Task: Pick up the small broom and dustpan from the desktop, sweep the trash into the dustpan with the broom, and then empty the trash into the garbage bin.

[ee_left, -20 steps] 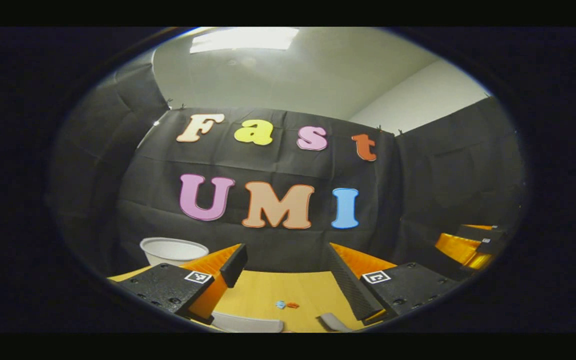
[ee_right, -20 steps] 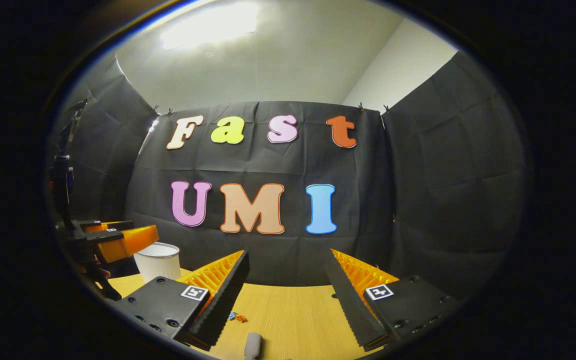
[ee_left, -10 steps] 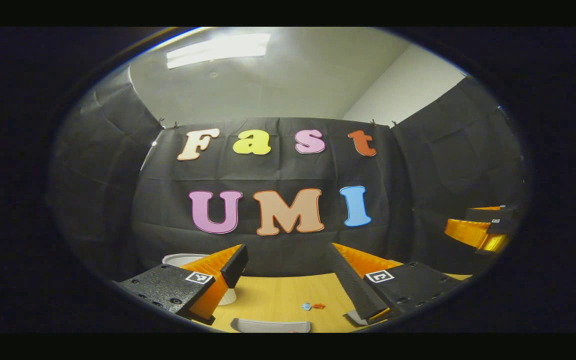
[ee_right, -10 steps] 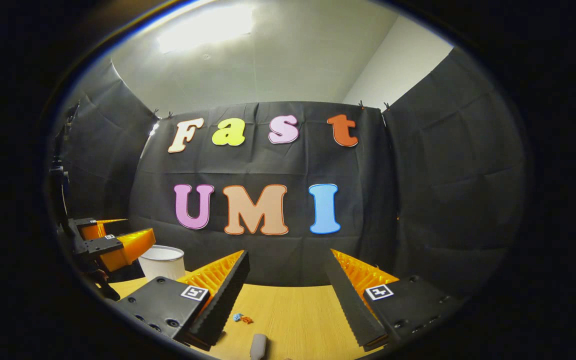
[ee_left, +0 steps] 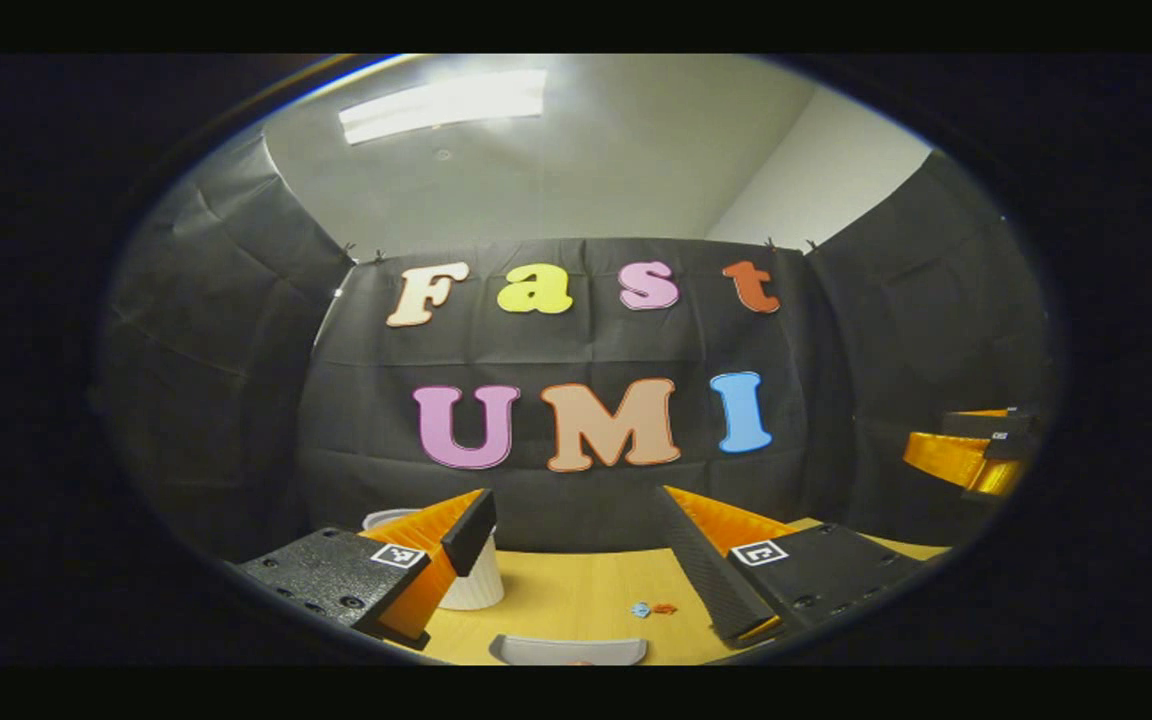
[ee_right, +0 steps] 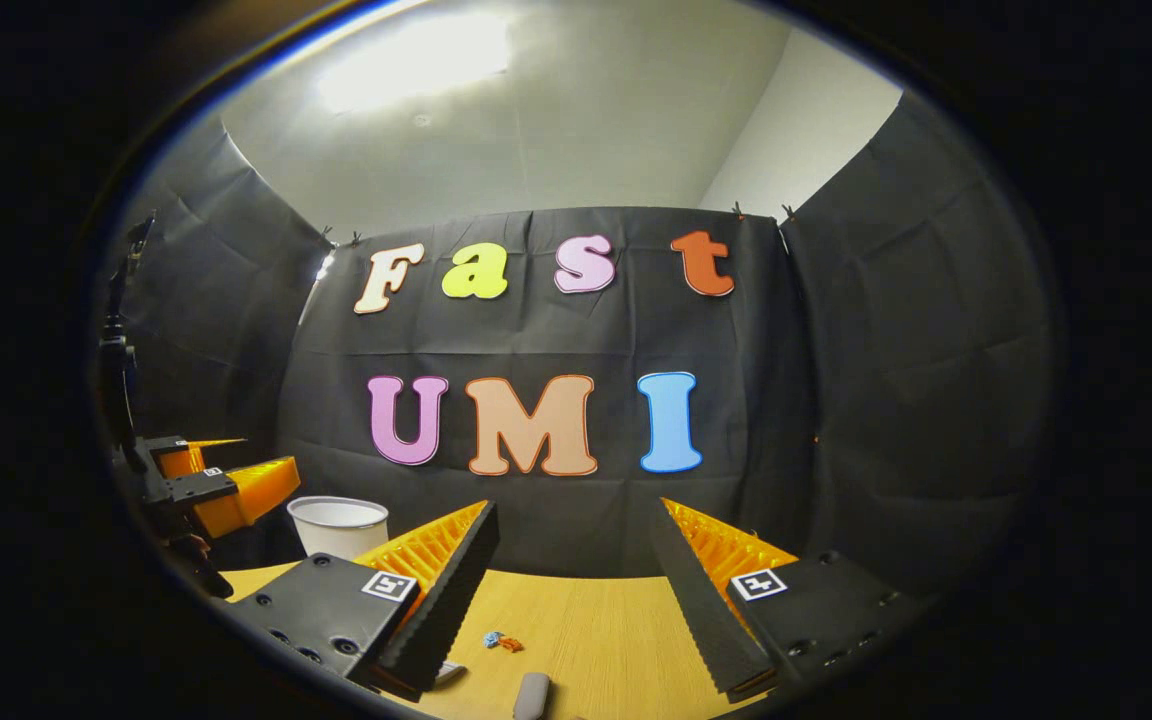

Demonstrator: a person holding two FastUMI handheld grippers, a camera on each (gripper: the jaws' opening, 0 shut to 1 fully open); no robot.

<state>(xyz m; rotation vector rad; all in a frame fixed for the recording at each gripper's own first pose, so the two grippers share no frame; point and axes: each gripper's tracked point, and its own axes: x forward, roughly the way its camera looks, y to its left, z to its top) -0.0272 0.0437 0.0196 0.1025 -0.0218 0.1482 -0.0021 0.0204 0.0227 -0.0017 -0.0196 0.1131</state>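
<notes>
A: Both of our tools hang above the pale wooden tabletop with nothing in them. The left tool has its ribbed orange-and-black fingers spread wide, and the right tool is spread just as wide.

B: Where do we find the sweeping gear?

A: In the left gripper view, the light grey plastic dustpan lies on the tabletop at the lower edge, just below the gap of the left tool. In the right gripper view, a rounded grey handle tip, which we take to be the small broom, pokes in at the bottom. The trash, a few small blue and orange scraps, sits near it, and the white ribbed garbage bin stands further back on the left.

B: What worries us from here?

A: Neither item is gripped yet, so we judge this the approach. Both lie right at the edge of what we see, so a descent could land beside the handle and push it away. The dustpan is flat and light; one finger touching first could slide it into the scraps and scatter them. The left tool also hangs near the bin, which looks easy to tip.
</notes>
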